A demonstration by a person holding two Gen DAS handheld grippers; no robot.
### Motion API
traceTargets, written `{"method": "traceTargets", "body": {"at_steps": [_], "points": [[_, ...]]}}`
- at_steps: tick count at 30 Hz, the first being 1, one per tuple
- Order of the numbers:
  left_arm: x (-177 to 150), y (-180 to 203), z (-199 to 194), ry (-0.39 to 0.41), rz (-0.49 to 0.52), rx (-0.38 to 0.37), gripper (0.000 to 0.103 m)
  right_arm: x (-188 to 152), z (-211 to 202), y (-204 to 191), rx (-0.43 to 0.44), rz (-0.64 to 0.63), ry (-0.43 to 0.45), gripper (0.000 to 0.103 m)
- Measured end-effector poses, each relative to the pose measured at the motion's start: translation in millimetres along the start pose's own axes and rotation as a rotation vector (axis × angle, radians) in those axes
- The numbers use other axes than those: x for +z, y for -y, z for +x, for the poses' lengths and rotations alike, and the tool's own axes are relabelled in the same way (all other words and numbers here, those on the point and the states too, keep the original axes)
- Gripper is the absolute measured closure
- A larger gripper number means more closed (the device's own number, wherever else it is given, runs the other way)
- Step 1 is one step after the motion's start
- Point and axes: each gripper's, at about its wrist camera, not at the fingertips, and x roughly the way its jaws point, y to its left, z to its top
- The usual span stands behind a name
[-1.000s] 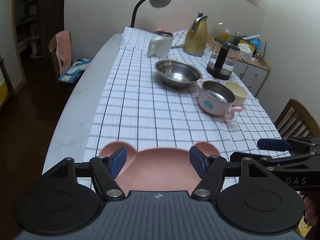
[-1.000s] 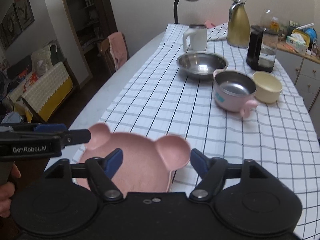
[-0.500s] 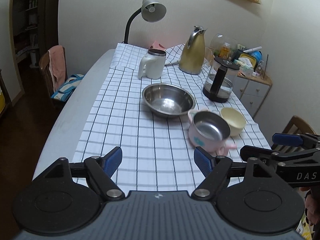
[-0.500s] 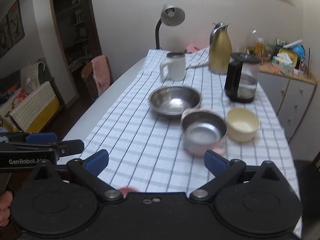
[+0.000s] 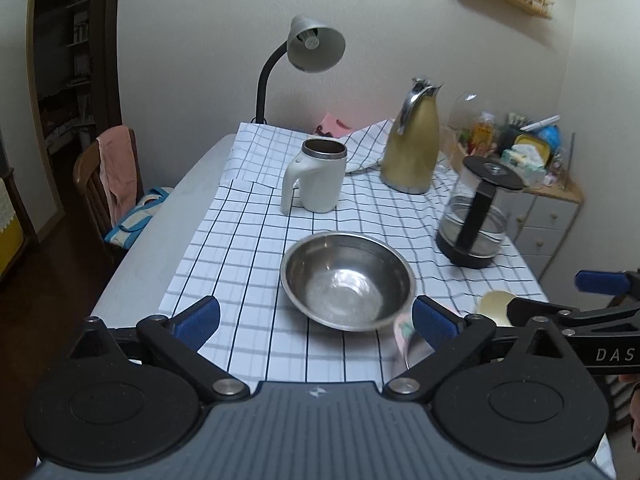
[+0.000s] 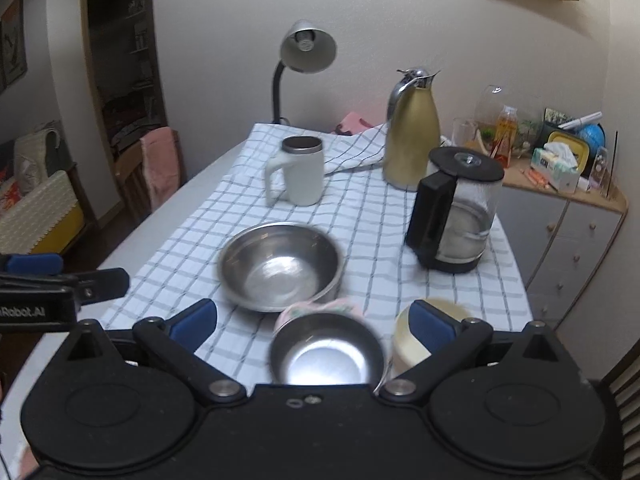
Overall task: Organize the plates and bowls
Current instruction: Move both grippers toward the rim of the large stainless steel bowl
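A large steel bowl (image 5: 347, 280) sits mid-table on the checked cloth; it also shows in the right wrist view (image 6: 280, 266). A pink steel-lined bowl (image 6: 326, 354) lies just in front of my right gripper (image 6: 314, 320), between its open fingers. A cream bowl (image 6: 408, 338) stands beside it, behind the right fingertip. In the left wrist view the pink bowl (image 5: 402, 338) and cream bowl (image 5: 494, 306) are partly hidden. My left gripper (image 5: 316, 318) is open and empty, just short of the steel bowl.
A white mug (image 5: 316, 176), a gold thermos jug (image 5: 412, 146), a glass kettle (image 6: 456, 216) and a desk lamp (image 5: 312, 46) stand at the table's far end. A chair with a pink towel (image 5: 116, 172) is on the left, a cluttered cabinet (image 6: 560, 184) on the right.
Both grippers have moved forward along the table and tilted up. The pink bear-shaped plate near the front edge has dropped out of view. The bowls now lie close in front.
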Motion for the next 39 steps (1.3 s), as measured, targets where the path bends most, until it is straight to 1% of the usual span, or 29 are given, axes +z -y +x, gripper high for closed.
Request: {"method": "traceTargets", "body": {"at_steps": [4,6,9,12,16,18,22,23,24,27,30,31,32,33,35,36,37,39], "points": [[20.4,6.9,39.9,-0.045,-0.014,0.010,0.000,17.6,36.2,17.6,-0.020,-0.011,-0.004,0.000],[27.9,9.2,56.7,-0.060,-0.025,0.011,0.000,25.4,56.5,25.0,-0.036,-0.018,-0.024,0.000],[37.3,11.5,84.7,-0.085,-0.033,0.037,0.000,33.5,86.4,34.4,-0.048,-0.019,-0.061,0.000],[41.9,9.6,113.0,-0.130,-0.049,0.051,0.000,39.6,115.7,39.7,-0.038,-0.027,-0.105,0.000],[42.9,5.8,145.5,-0.167,-0.055,0.105,0.000,43.5,151.4,39.1,-0.031,-0.053,-0.148,0.001],[42.5,1.3,159.7,-0.189,-0.073,0.113,0.000,45.9,165.2,38.2,-0.029,-0.059,-0.163,0.001],[40.0,-6.4,186.4,-0.240,-0.092,0.148,0.000,49.9,197.2,37.9,-0.008,-0.051,-0.225,0.005],[39.1,-8.3,192.5,-0.253,-0.095,0.144,0.000,50.0,203.5,38.2,-0.003,-0.041,-0.240,0.009],[37.8,-9.6,199.0,-0.270,-0.096,0.141,0.000,50.1,209.6,38.6,0.001,-0.030,-0.255,0.012],[34.0,-12.7,216.7,-0.310,-0.103,0.143,0.001,48.8,227.2,36.9,0.018,-0.021,-0.296,0.014],[30.7,-15.3,229.2,-0.330,-0.113,0.152,0.001,45.6,242.0,35.5,0.040,-0.004,-0.335,0.020],[29.7,-16.0,231.8,-0.334,-0.115,0.149,0.002,44.6,246.5,35.2,0.045,0.004,-0.347,0.025],[28.9,-16.6,235.0,-0.339,-0.117,0.147,0.007,44.0,250.6,35.0,0.047,0.010,-0.357,0.028],[28.2,-17.1,237.3,-0.344,-0.120,0.144,0.010,43.0,253.9,34.9,0.048,0.015,-0.365,0.029],[26.9,-18.1,241.8,-0.361,-0.130,0.132,0.028,40.8,260.0,35.6,0.055,0.025,-0.383,0.034],[25.9,-18.6,244.1,-0.371,-0.137,0.128,0.032,39.5,262.5,35.7,0.057,0.030,-0.390,0.041],[25.3,-19.0,246.2,-0.377,-0.141,0.122,0.041,38.3,265.0,36.0,0.058,0.037,-0.398,0.045],[23.6,-18.4,249.3,-0.387,-0.138,0.128,0.050,36.7,268.2,36.6,0.066,0.054,-0.407,0.056]]}}
